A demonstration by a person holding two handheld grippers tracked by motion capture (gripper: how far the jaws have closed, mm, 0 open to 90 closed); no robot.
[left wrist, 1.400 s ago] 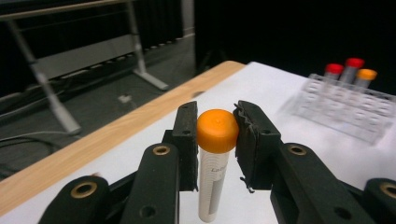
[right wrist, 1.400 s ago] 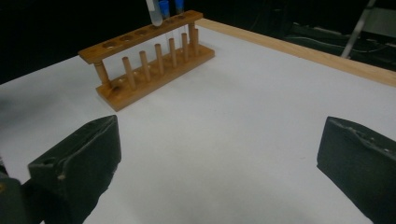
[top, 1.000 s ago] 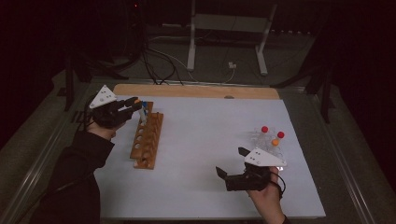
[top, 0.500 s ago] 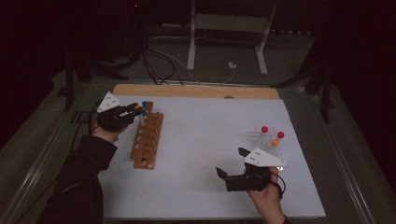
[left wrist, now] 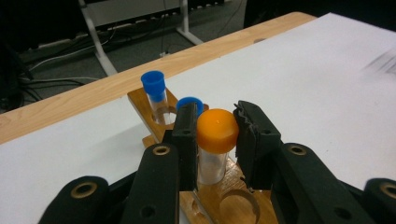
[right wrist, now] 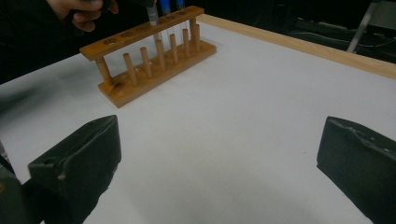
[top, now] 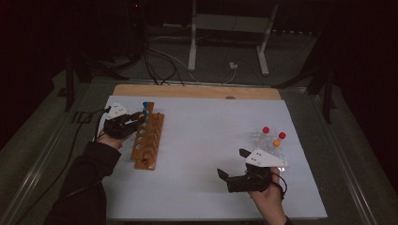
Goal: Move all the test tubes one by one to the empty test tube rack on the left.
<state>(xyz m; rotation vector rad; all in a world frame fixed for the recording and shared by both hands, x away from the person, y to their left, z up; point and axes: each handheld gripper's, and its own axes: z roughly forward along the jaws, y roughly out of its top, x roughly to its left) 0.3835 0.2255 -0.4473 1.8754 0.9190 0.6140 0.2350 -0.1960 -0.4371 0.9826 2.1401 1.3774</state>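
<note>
High view: wooden test-tube rack (top: 148, 140) at about 9 o'clock on the white table sheet (top: 211, 140); left gripper (top: 139, 115) at the rack's far end, lower now than a second ago and drawn in over the holes. Left gripper view: jaws clenched on an orange-capped tube (left wrist: 215, 142), pads pressing just under the cap, tube upright with its lower end entering a rack hole. Directly beyond, at 12 o'clock from the held tube, two blue-capped tubes (left wrist: 154, 91) already seated in the farthest holes. Nearer holes vacant.

Change: descent of the held tube from above the rack to the level of the top board. Likely meaning: insertion under way, third tube nearly seated; release not yet made, remaining travel hidden by the jaws.

Right gripper (top: 232, 174) at about 5 o'clock on the sheet, unmoved since the earlier frames, jaws spread wide with nothing between them, as shown in the right gripper view (right wrist: 219, 158). Just beyond it, at about 3 o'clock, a cluster of loose tubes (top: 272, 138) with red and orange caps, apparently awaiting transfer. Probable next demand: vertical lowering without tilt, then opening clear of the neighbouring blue cap.
</note>
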